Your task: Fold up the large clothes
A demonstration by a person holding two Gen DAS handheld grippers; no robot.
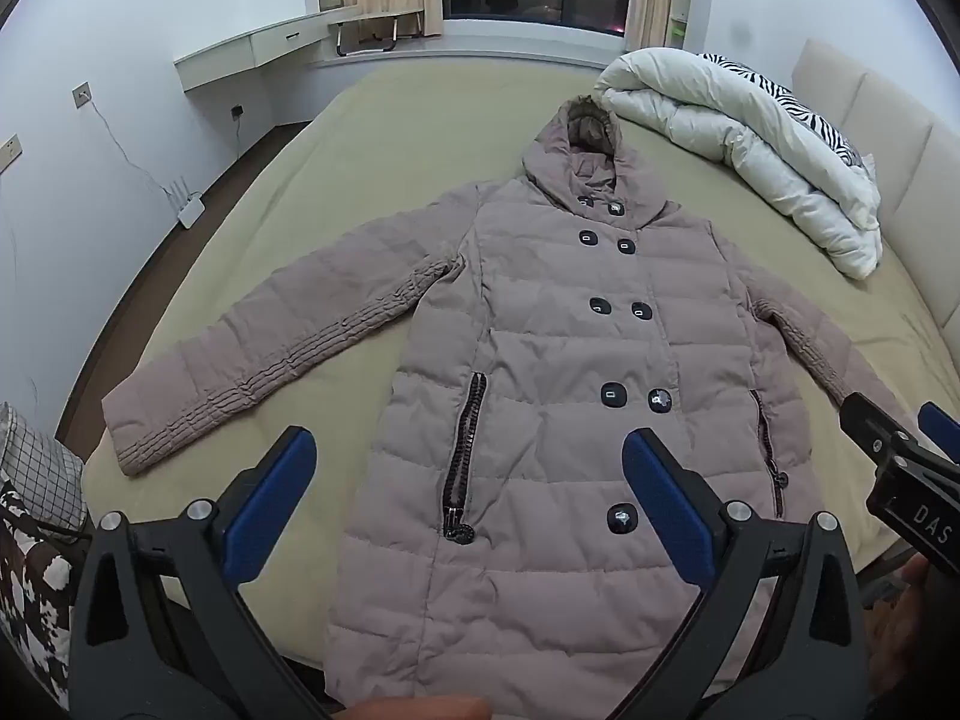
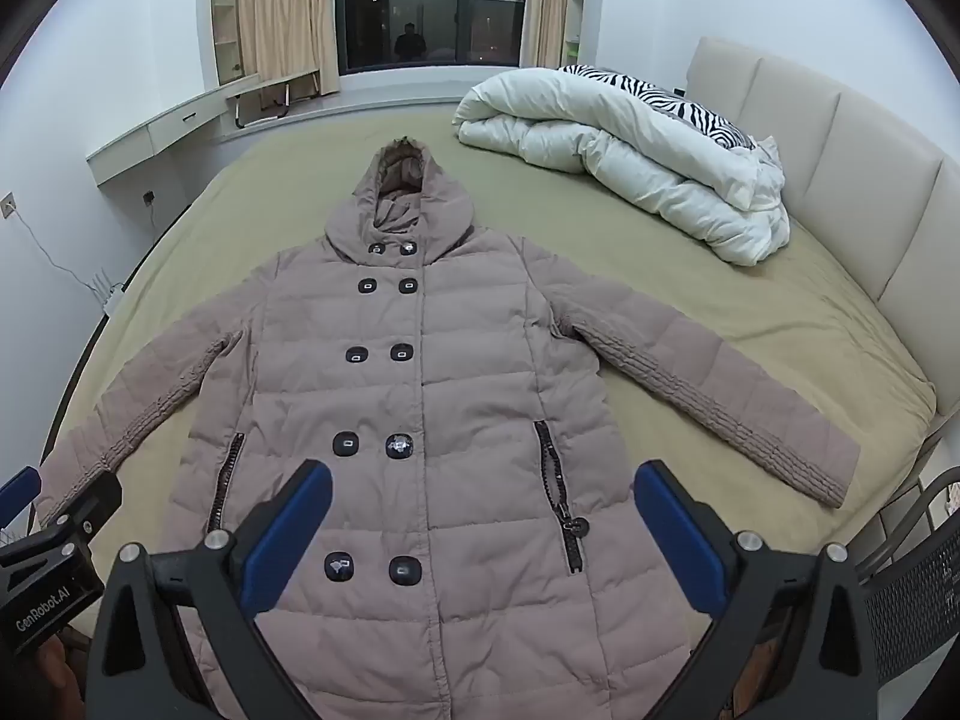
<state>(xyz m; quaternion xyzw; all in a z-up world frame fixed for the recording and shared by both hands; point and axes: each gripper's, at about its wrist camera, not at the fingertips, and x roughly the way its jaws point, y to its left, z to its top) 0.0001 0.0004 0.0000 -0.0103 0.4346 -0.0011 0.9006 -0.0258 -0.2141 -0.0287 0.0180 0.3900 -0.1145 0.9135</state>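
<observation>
A long taupe quilted hooded coat (image 1: 558, 360) lies flat and front-up on the bed, hood away from me and both sleeves spread out. It also shows in the right wrist view (image 2: 432, 396). My left gripper (image 1: 468, 504) is open and empty, hovering above the coat's lower left part near the pocket zipper. My right gripper (image 2: 483, 531) is open and empty above the coat's lower middle. The right gripper also shows at the right edge of the left wrist view (image 1: 900, 450). The left gripper shows at the left edge of the right wrist view (image 2: 54, 528).
The bed (image 1: 360, 168) has an olive-green sheet. A rolled white duvet (image 2: 636, 162) with a zebra-print pillow lies at the far right by the beige headboard (image 2: 840, 168). A patterned cloth (image 1: 36, 516) is at the left, a mesh basket (image 2: 918, 600) at the right.
</observation>
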